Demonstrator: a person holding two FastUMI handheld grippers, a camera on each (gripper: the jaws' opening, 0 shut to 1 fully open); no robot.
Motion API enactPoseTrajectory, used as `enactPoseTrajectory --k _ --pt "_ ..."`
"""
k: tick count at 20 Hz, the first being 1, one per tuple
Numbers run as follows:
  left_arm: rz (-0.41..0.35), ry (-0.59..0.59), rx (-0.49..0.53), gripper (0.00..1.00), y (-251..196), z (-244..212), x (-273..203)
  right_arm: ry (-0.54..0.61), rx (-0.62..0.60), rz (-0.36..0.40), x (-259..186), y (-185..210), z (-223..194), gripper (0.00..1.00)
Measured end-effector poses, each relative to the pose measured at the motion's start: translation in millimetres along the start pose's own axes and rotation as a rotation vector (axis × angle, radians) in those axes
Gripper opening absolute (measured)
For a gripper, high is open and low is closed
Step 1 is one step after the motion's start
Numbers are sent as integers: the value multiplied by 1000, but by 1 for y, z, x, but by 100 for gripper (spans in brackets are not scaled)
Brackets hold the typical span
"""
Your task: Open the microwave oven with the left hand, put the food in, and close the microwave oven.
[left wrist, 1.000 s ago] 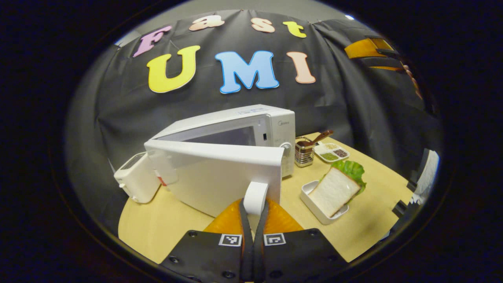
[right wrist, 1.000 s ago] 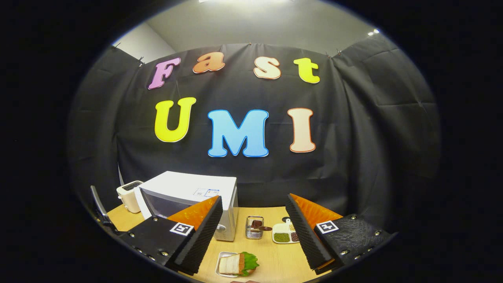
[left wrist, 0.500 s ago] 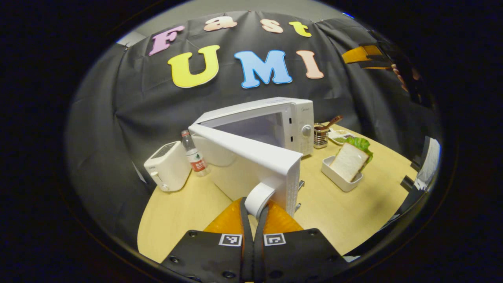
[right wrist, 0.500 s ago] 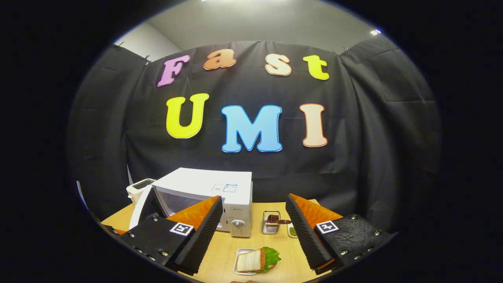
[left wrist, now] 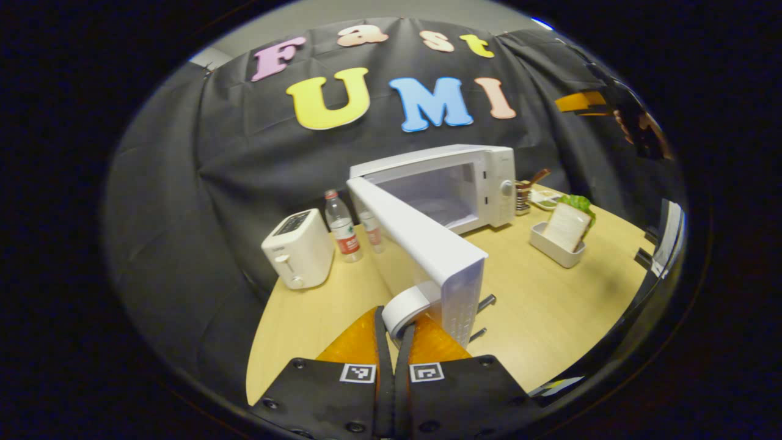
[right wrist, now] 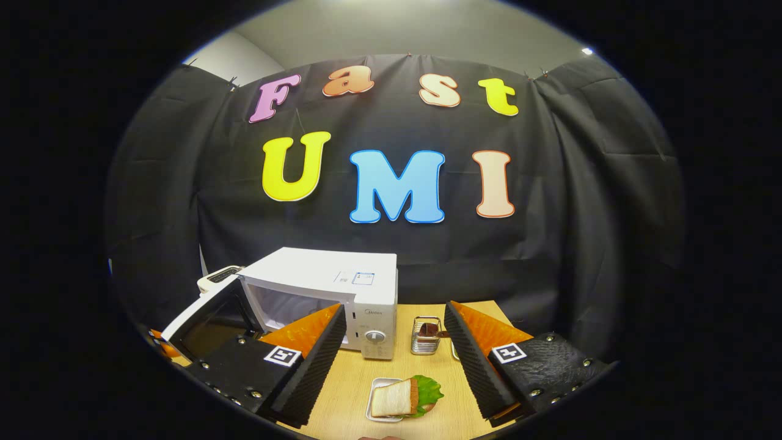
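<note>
Right gripper [right wrist: 396, 360] agape above sandwich [right wrist: 400, 397], microwave oven [right wrist: 324, 299] door ajar

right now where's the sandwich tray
In the right gripper view the sandwich tray sits on the table, just in front of the microwave.

There is one microwave oven [left wrist: 455, 183] on the table [left wrist: 537, 311], far side, its door open. Left of it stand two plastic bottles [left wrist: 342, 227] and one toaster [left wrist: 298, 247]. To the right sits one white dish [right wrist: 379, 398] holding one sandwich [right wrist: 403, 397], with one wire holder [right wrist: 425, 336] and one sectioned tray [left wrist: 542, 197] farther back.
</note>
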State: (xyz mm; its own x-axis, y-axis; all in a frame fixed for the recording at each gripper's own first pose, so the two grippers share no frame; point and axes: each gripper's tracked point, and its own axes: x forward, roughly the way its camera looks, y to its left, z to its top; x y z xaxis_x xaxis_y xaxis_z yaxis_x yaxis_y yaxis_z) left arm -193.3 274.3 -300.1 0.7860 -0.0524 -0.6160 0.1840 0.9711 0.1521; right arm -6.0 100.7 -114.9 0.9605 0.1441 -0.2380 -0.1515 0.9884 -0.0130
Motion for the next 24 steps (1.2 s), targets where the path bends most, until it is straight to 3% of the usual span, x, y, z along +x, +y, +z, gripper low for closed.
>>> enactPoseTrajectory --k 2,6,13,14,16,19,20,24 --pt "-4 -9 -82 6 12 -6 -3 14 1 -9 0 -2 -5 98" --pt "-30 -21 -129 6 31 -12 -4 34 0 -5 2 -1 -14 98" --pt "-70 -35 -118 12 33 -17 -7 84 44 42 9 -3 -37 98" --pt "-58 -40 -120 22 39 -17 -7 97 50 44 11 -6 -42 98" --pt "-30 -45 -128 19 44 -21 -11 128 61 40 14 -16 -54 98" --pt "12 -41 -146 33 50 -23 -23 201 59 14 18 -40 -83 98" --pt "35 -48 -152 26 54 -22 -31 227 62 11 18 -46 -95 98" --pt "194 -129 -215 26 81 21 -79 350 88 25 20 -64 -147 98"
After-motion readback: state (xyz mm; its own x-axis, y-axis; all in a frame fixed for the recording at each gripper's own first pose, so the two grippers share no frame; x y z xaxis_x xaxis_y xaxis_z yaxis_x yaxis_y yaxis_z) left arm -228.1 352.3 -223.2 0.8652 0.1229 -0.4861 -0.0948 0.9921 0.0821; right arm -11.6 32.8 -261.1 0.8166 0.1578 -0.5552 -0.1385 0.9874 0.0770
